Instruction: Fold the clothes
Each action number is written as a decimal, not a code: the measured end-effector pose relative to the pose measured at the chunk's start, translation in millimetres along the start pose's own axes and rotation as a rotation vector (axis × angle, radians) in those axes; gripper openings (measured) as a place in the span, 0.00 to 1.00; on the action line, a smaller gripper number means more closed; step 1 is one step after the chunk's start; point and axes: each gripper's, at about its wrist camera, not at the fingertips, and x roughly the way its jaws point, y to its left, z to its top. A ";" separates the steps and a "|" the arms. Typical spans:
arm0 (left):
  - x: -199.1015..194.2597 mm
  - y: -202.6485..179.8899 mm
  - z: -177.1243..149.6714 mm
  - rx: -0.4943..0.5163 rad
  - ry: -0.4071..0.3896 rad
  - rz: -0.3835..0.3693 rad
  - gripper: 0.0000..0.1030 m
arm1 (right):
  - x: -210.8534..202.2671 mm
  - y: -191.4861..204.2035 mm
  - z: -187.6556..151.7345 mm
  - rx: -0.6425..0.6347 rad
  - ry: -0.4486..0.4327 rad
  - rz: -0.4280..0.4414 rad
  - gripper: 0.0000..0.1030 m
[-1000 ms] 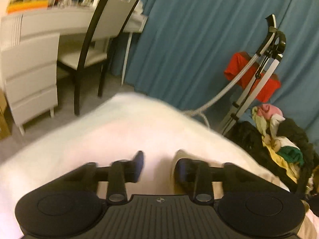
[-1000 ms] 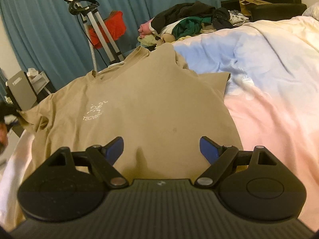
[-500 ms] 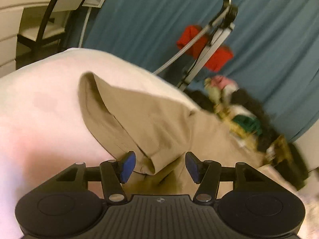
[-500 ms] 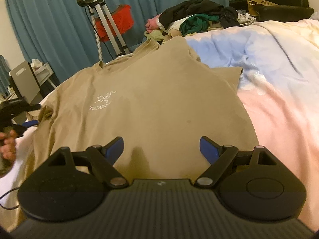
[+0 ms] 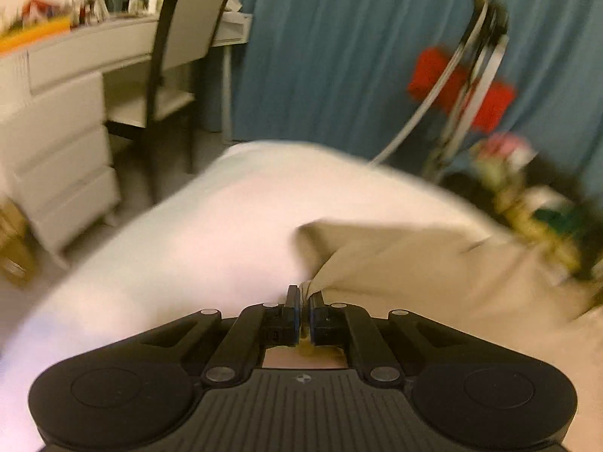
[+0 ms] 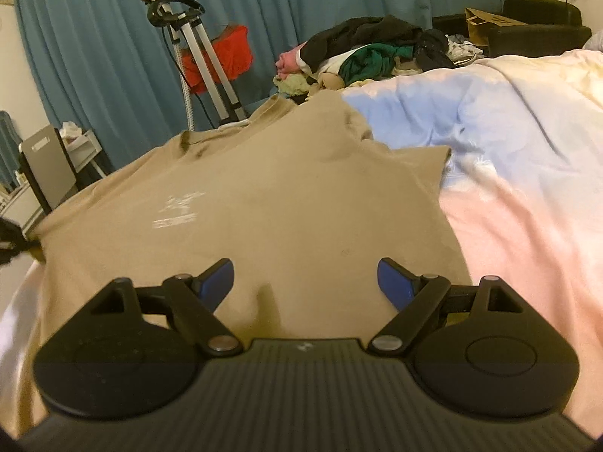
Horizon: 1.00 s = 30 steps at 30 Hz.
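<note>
A tan T-shirt [image 6: 282, 196] with a small white chest print lies spread face up on the bed, collar toward the far end. My right gripper [image 6: 305, 278] hovers open over its lower hem with nothing between the blue pads. In the left wrist view, my left gripper [image 5: 304, 297] is at the shirt's sleeve edge [image 5: 433, 275]. Its jaws are closing tight, and a fold of the tan cloth is pinched between the pads. The left wrist view is motion-blurred. The left gripper's dark tip [image 6: 15, 243] shows at the left edge of the right wrist view, by the sleeve.
The bed's pastel duvet [image 6: 508, 158] spreads right of the shirt. A pile of clothes [image 6: 369, 56] lies at the far end. A steamer stand [image 6: 199, 60] with a red cloth is by the blue curtain. A chair [image 5: 181, 56] and white desk drawers [image 5: 56, 150] stand to the left.
My left gripper, open around the sleeve fold half a second ago, has shut on the cloth, and its view has swung left. The right gripper has stayed put and open.
</note>
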 end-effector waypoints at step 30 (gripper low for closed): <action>-202.9 -133.0 -203.2 0.252 -0.165 -0.483 0.84 | 56.6 -111.7 42.7 0.360 -0.064 0.034 0.80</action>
